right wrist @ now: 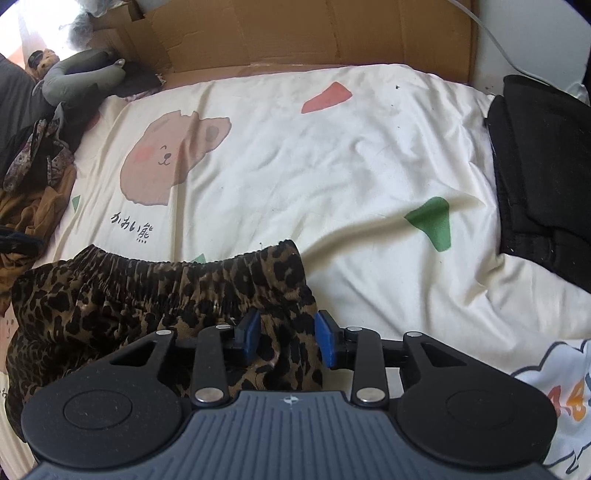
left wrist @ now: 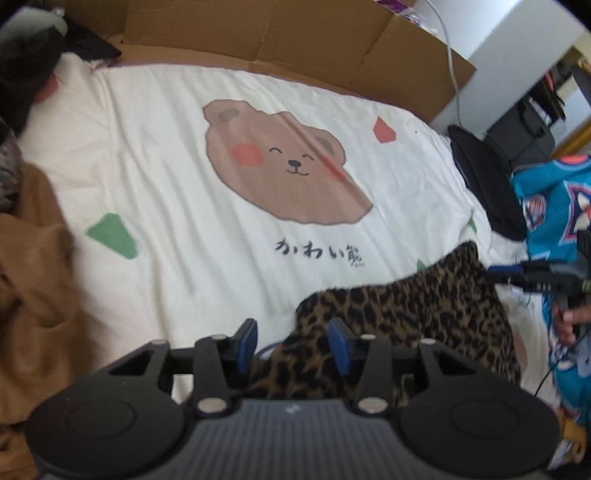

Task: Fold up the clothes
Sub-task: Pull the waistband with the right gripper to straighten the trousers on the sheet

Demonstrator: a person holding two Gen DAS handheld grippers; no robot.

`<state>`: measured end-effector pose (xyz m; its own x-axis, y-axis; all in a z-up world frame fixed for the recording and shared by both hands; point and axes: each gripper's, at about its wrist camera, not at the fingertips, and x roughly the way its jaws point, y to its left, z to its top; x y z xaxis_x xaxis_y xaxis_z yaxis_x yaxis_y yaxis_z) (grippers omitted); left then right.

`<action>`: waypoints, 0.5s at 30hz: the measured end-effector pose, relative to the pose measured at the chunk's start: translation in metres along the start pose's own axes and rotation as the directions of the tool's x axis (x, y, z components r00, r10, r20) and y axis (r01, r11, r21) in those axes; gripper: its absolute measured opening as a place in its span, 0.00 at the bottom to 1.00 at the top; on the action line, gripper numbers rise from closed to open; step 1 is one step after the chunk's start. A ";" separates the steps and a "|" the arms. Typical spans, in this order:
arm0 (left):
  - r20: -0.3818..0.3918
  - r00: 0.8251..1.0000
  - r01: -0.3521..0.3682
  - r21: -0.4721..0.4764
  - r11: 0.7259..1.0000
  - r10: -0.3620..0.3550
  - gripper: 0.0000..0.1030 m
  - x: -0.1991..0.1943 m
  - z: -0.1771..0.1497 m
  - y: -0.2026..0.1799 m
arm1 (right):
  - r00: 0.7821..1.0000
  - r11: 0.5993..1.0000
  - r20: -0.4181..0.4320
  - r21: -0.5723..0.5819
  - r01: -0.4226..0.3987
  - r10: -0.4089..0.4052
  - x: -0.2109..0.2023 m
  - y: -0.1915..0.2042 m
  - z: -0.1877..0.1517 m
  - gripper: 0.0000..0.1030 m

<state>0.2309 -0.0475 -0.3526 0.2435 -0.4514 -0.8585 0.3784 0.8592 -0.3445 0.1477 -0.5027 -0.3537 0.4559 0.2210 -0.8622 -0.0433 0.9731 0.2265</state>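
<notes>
One leopard-print garment [right wrist: 159, 295] lies on the bed sheet [right wrist: 351, 166], near its front edge. The right wrist view alone shows its gathered elastic waistband and one stack of black clothing [right wrist: 546, 177] at the right. The left wrist view alone shows one teal printed fabric [left wrist: 554, 206] and, blurred, apparently a brown garment [left wrist: 33, 277]. The left tool [left wrist: 291, 343] and the right tool [right wrist: 286, 338] both stand released, fingers spread over the leopard fabric, gripping nothing.

leopard garment [right wrist: 155, 295] lies on the sheet [right wrist: 332, 166], cardboard [right wrist: 295, 33] behind.
</notes>
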 end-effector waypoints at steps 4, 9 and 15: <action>-0.015 1.000 0.024 -0.035 0.999 -0.025 0.43 0.025 -0.003 0.003 | 1.000 1.000 -0.001 0.007 0.007 -0.007 0.006 -0.003 0.002 0.40; -0.060 0.998 0.033 -0.051 0.998 -0.036 0.53 0.043 -0.014 0.005 | 1.000 1.000 -0.017 -0.002 0.006 -0.006 0.016 -0.004 0.001 0.44; -0.094 0.992 0.077 -0.030 0.997 -0.079 0.52 0.049 -0.029 -0.001 | 0.999 1.000 -0.052 -0.015 0.001 -0.002 0.031 -0.004 -0.005 0.45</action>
<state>0.2162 -0.0633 -0.4049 0.1277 -0.4932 -0.8605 0.3693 0.8289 -0.4202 0.1573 -0.4990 -0.3836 0.4095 0.2225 -0.8848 -0.0567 0.9741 0.2187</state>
